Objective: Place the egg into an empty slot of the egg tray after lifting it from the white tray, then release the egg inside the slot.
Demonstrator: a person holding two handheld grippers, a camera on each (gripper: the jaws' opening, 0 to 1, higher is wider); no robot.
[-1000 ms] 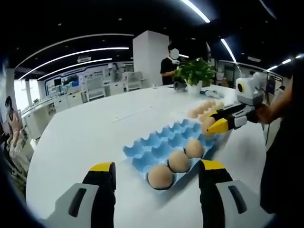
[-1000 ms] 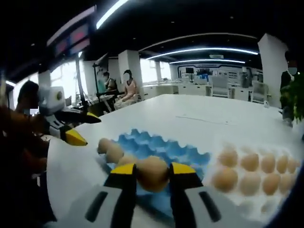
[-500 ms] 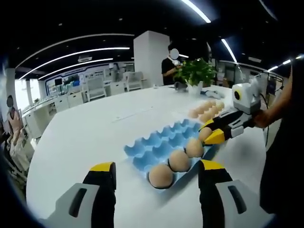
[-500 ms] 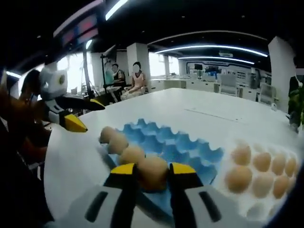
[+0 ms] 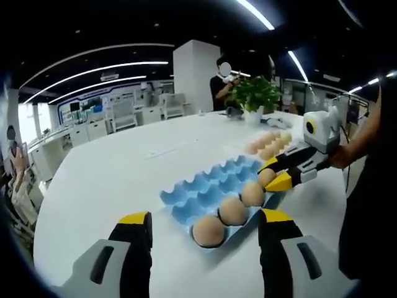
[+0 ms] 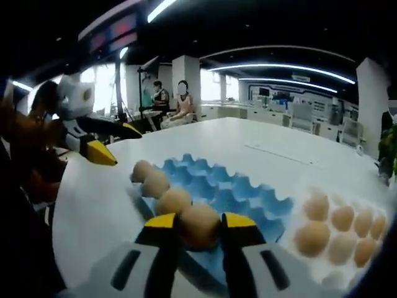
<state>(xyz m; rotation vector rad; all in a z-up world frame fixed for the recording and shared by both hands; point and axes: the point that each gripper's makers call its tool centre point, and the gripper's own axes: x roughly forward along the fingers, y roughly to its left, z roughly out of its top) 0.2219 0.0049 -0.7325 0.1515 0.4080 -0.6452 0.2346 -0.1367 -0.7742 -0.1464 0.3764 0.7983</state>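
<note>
Right now the right gripper (image 6: 198, 221) is clenched on an egg (image 6: 200, 225), yellow tips pressed to either side of it. The egg sits low over the near edge of the blue egg tray (image 6: 232, 189), at the end of a row with three more eggs (image 6: 156, 184); can't tell if it's touching the slot floor. In the left gripper view the same gripper (image 5: 277, 174) comes in from the right, the held egg (image 5: 267, 177) between its tips at the tray's (image 5: 208, 183) right edge, next in line after the three seated eggs (image 5: 234, 210).

Left gripper (image 5: 205, 223) is released, jaws spread wide with nothing between them, hovering above the table (image 5: 105, 186) just short of the tray's near corner. In the right gripper view it (image 6: 108, 144) hangs off to the left, clear of the tray, tips apart.

Just past the egg tray, the white tray (image 6: 344, 233) lies on the table with more eggs (image 6: 313, 237) in rows; in the left gripper view its eggs (image 5: 268, 141) sit beyond the blue tray.

Further back: a potted plant (image 5: 254, 96) on the table, a person (image 5: 221, 84) standing behind it by a white pillar (image 5: 193, 74). Two seated people (image 6: 170, 105) are at the far left in the right gripper view, with desks and ceiling light strips behind.
</note>
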